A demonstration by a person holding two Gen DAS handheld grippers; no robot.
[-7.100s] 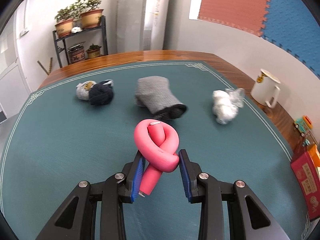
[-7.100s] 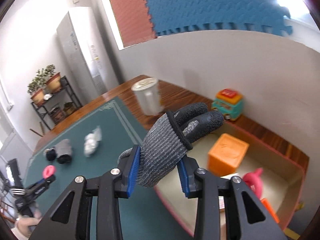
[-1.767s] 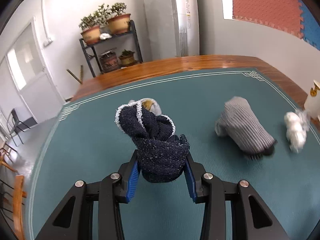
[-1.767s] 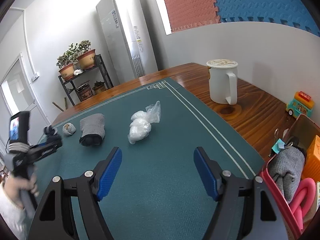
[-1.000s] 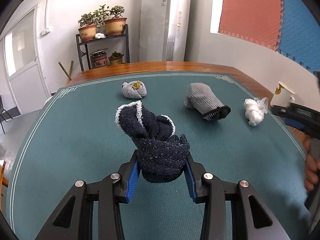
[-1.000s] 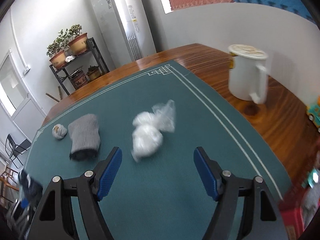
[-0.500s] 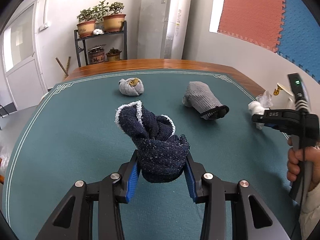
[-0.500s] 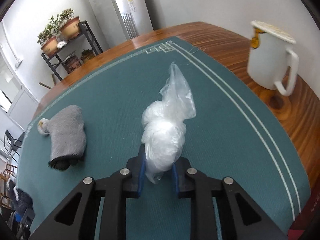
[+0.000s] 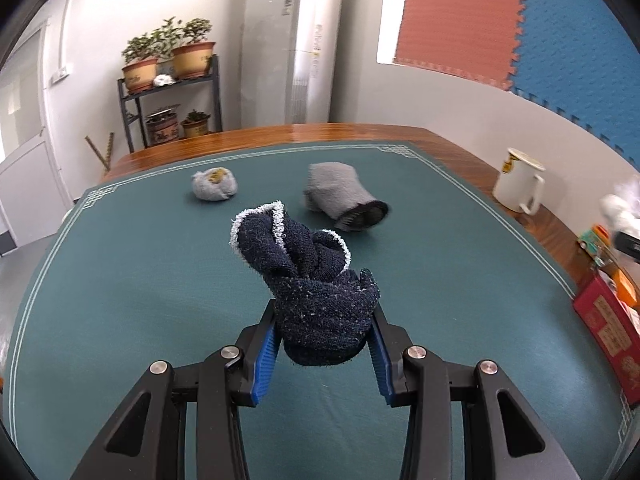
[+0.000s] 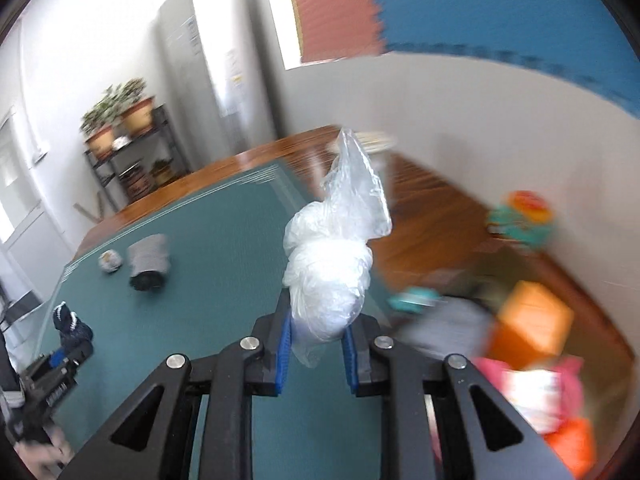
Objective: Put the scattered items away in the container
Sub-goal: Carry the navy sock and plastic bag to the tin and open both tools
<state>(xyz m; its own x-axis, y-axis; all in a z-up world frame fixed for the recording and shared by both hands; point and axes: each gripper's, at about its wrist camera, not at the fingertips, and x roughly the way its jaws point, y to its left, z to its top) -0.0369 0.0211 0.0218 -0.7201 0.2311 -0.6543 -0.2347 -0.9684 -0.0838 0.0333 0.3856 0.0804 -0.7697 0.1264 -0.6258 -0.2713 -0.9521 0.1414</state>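
My left gripper [image 9: 323,354] is shut on a dark navy sock bundle [image 9: 308,280] and holds it above the green table mat [image 9: 120,288]. My right gripper [image 10: 316,354] is shut on a white plastic bag [image 10: 332,264], lifted off the mat. The container, a red box [image 9: 608,332], sits at the table's right edge; in the blurred right wrist view it [image 10: 532,344] lies to the right, holding orange, pink and grey items. A grey glove [image 9: 340,196] and a small grey sock ball [image 9: 214,186] lie on the mat at the far side.
A white mug [image 9: 518,188] stands on the wooden table border at the right. A small toy bus [image 9: 594,240] is beyond the box. A plant shelf [image 9: 172,96] and a tall air conditioner stand behind the table.
My right gripper has lifted the plastic bag off the mat and swung right, to beside the box. My left gripper still holds the sock and has moved toward the right side.
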